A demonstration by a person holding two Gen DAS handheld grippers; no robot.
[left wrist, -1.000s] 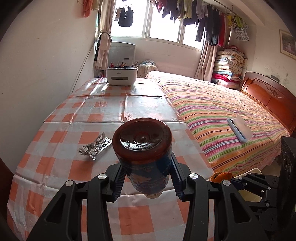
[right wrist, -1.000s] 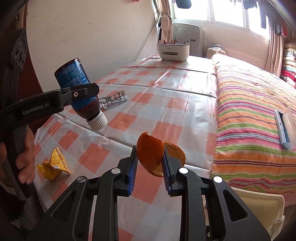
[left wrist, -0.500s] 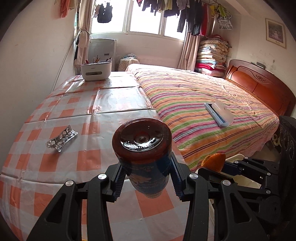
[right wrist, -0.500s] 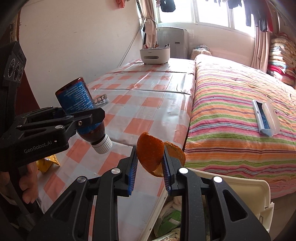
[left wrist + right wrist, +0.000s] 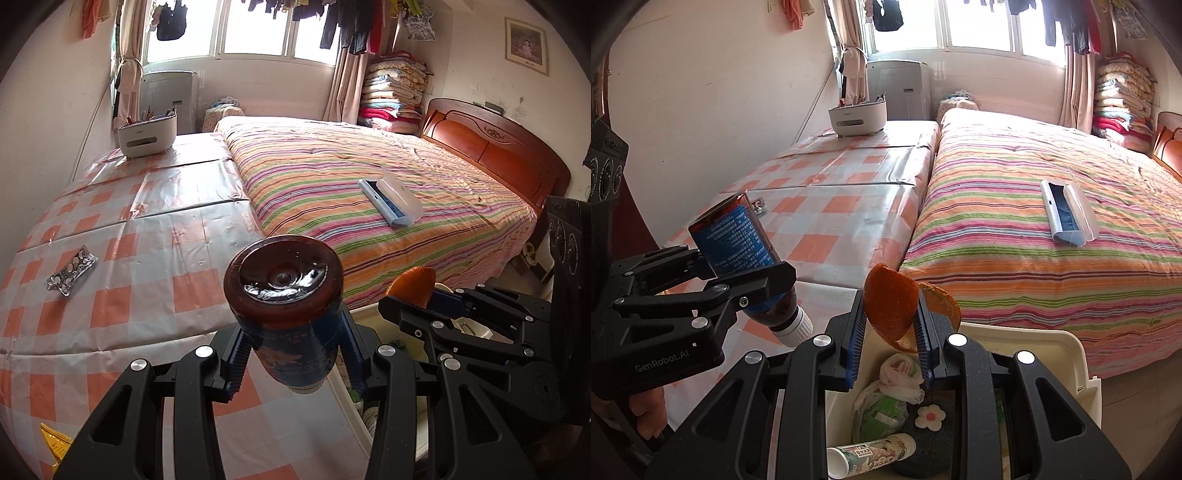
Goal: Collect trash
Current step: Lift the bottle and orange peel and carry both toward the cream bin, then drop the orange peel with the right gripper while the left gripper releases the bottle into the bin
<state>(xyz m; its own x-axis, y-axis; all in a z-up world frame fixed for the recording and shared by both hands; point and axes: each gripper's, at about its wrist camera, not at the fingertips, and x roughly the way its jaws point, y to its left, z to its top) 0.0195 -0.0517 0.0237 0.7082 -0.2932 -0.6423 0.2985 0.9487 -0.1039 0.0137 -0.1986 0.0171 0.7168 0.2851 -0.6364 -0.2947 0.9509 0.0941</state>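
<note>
Right wrist view shows the right gripper (image 5: 890, 332), fingers clamped on orange peel (image 5: 892, 304), directly above the open bin (image 5: 1067, 350), while the left gripper (image 5: 753, 284) grips the cap-down brown bottle (image 5: 738, 243) over the table's corner (image 5: 827, 273).

A brown bottle (image 5: 738, 251) with a blue label is held tilted, white cap down, base up, above the edge of the checked surface (image 5: 155, 266). A curled orange peel (image 5: 892, 308) hangs over the cream bin (image 5: 1067, 350) (which already holds a tube, a green wrapper and crumpled tissue). A foil blister pack (image 5: 71, 271) and a yellow wrapper (image 5: 55, 446) lie on the surface.
</note>
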